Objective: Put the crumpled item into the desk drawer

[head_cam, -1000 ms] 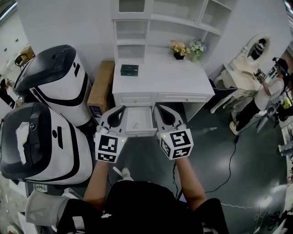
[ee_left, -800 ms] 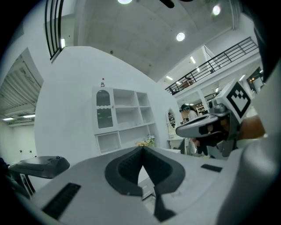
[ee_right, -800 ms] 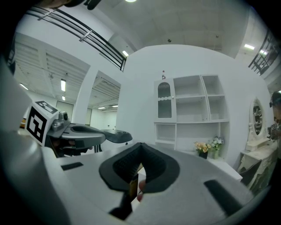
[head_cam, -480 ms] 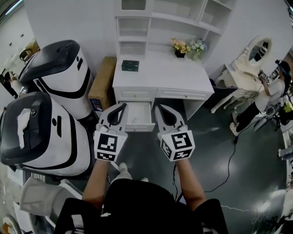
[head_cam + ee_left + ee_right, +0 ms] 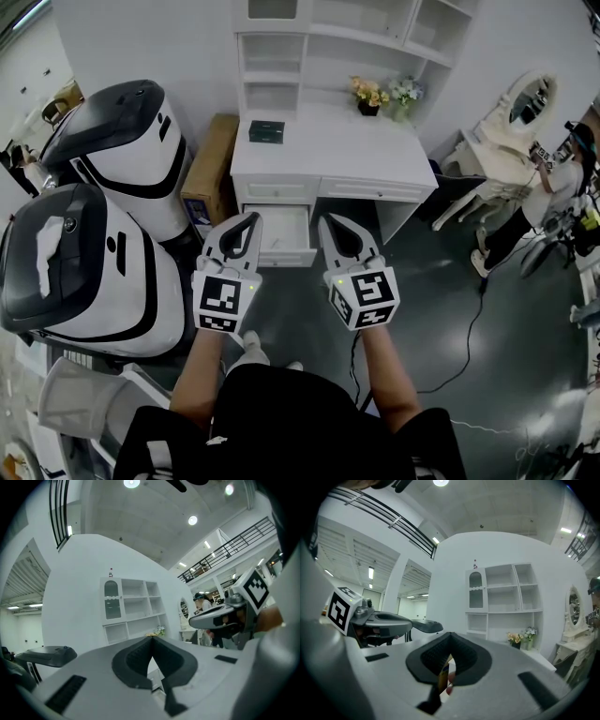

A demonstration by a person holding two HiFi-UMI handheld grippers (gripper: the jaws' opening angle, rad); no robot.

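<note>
I am holding both grippers level before the open drawer (image 5: 279,263), the left gripper (image 5: 252,217) pressed together empty, the right gripper (image 5: 326,221) apparently pinching the crumpled item (image 5: 442,674) for depositing there.

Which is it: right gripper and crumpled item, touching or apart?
Touching. The right gripper view shows the crumpled item pinched between the closed jaws of the right gripper.

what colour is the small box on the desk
The box is dark green, best in head view.

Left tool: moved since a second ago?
Yes. The left tool has drawn back slightly from the open desk drawer, toward the person.
</note>
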